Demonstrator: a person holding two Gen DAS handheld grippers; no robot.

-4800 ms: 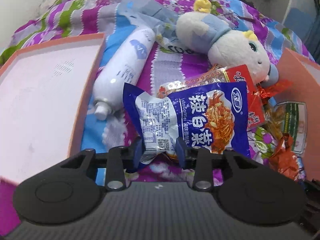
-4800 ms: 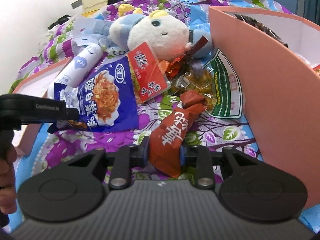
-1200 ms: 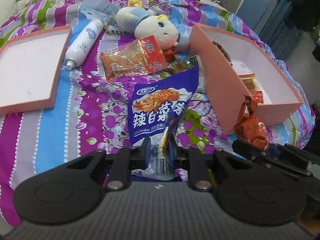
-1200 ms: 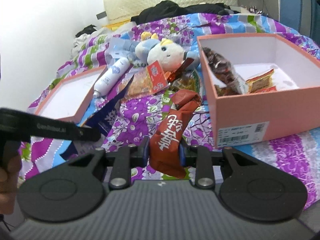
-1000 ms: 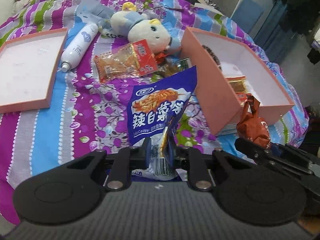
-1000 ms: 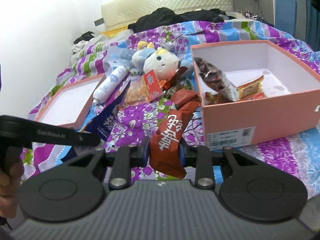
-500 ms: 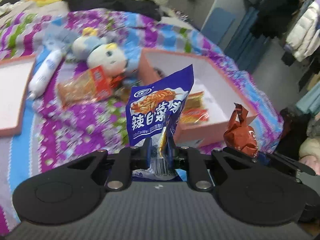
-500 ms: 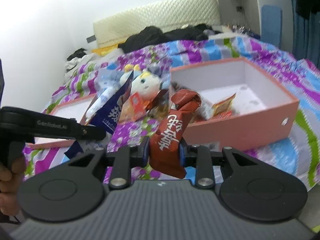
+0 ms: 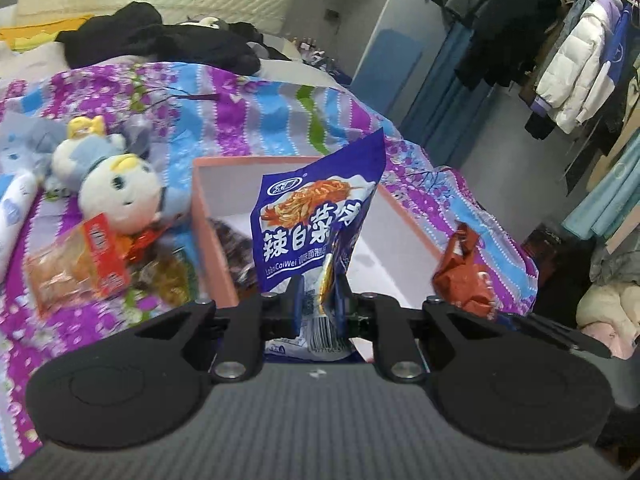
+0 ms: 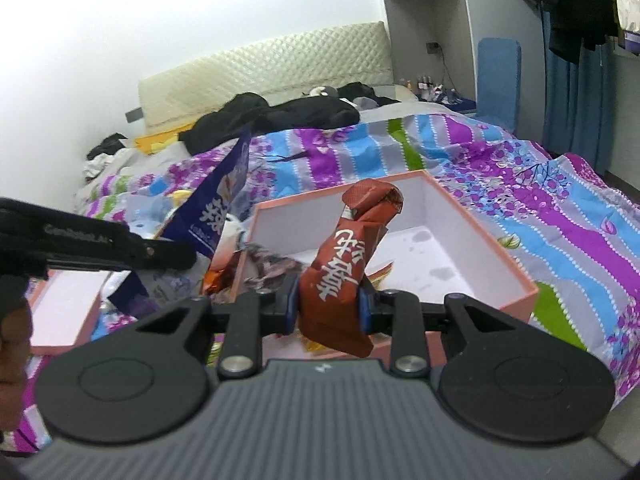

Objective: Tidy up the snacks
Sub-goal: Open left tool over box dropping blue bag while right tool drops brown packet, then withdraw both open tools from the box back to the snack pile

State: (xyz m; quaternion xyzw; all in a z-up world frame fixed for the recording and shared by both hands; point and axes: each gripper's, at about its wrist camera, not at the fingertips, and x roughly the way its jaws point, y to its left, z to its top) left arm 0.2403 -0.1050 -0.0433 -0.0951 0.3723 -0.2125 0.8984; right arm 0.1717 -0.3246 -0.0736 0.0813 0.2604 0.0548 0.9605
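Left gripper (image 9: 319, 307) pinches the blue bag (image 9: 316, 216); right gripper (image 10: 328, 312) clamps the red packet (image 10: 344, 268). Both dangle over the box (image 10: 516, 280); the bag's thin corner grip probably risks slipping.

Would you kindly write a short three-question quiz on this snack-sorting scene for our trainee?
1. True or false: the left gripper is empty.
2. What colour is the packet in the right gripper?
3. The pink box is: A) lidded, B) open with snacks inside, C) upside down.

Key:
1. False; it is shut on the blue snack bag.
2. Reddish brown.
3. B
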